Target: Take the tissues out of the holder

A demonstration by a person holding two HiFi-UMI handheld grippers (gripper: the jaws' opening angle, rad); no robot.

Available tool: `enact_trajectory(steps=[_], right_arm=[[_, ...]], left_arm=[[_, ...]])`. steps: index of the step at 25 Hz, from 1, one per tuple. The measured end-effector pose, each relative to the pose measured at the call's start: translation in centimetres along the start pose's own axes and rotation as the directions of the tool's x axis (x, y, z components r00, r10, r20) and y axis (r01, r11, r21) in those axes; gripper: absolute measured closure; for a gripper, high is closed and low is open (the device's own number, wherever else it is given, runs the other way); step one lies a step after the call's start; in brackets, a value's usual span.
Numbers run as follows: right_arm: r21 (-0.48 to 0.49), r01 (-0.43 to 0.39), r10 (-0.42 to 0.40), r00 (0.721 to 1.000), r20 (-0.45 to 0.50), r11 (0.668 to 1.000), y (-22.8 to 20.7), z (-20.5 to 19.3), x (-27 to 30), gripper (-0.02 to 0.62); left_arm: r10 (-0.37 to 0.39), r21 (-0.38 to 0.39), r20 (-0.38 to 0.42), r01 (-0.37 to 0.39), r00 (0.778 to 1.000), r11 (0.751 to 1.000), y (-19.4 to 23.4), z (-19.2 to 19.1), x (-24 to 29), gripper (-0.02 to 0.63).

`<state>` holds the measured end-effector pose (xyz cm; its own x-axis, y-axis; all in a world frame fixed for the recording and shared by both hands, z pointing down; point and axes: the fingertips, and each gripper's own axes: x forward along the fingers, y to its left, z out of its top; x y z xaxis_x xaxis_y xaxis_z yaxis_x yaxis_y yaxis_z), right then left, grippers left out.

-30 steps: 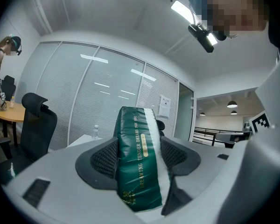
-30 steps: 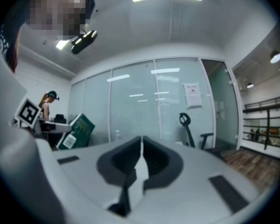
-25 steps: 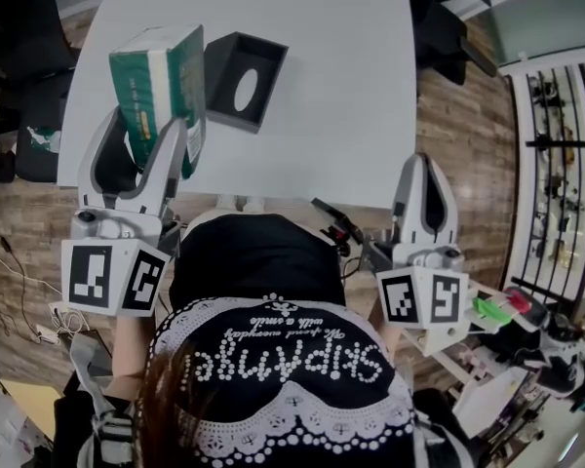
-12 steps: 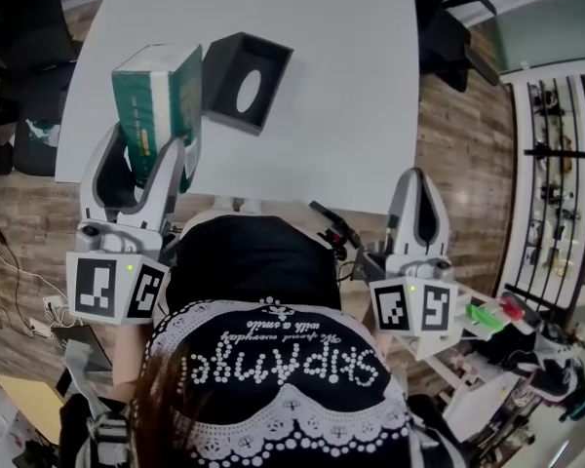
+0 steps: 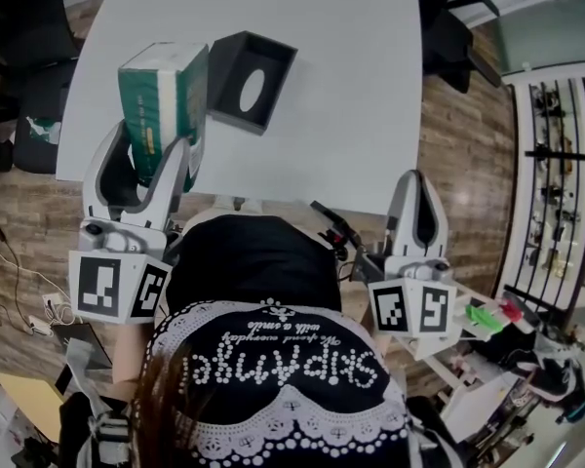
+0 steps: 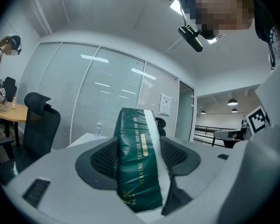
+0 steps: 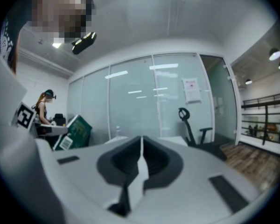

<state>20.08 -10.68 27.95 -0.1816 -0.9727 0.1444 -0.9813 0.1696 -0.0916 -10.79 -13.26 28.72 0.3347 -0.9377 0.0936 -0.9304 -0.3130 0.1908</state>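
Compared with a second ago, the left gripper point(image 5: 148, 140) and its load sit a touch straighter, and the right gripper point(image 5: 416, 179) has edged slightly inward; otherwise the layout matches. The left gripper's jaws stand wide and clamp a green tissue pack point(image 5: 166, 91) between their dark pads, gripping it near its lower end so that most of the pack sticks up past the fingertips. In the left gripper view the pack point(image 6: 137, 162) fills the gap, both pads pressing its sides. It is raised above the near left corner of the white table point(image 5: 351, 86), clear of the dark holder point(image 5: 229, 76), which lies just beside it on the table with its oval opening facing up. The right gripper is closed on nothing, its jaws meeting along a thin line in its own view point(image 7: 141, 141), and it hangs off the table's near edge over the wooden floor point(image 5: 458, 144).
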Motion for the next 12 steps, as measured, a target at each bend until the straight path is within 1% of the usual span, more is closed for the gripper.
enact_trajectory(steps=[12], right_arm=[[-0.001, 0.006, -0.006, 1.000, -0.008, 1.000, -0.13, -0.03, -0.21, 0.558]], left_arm=[[-0.010, -0.016, 0.006, 0.010, 1.000, 1.000, -0.26, 0.31, 0.11, 0.296]])
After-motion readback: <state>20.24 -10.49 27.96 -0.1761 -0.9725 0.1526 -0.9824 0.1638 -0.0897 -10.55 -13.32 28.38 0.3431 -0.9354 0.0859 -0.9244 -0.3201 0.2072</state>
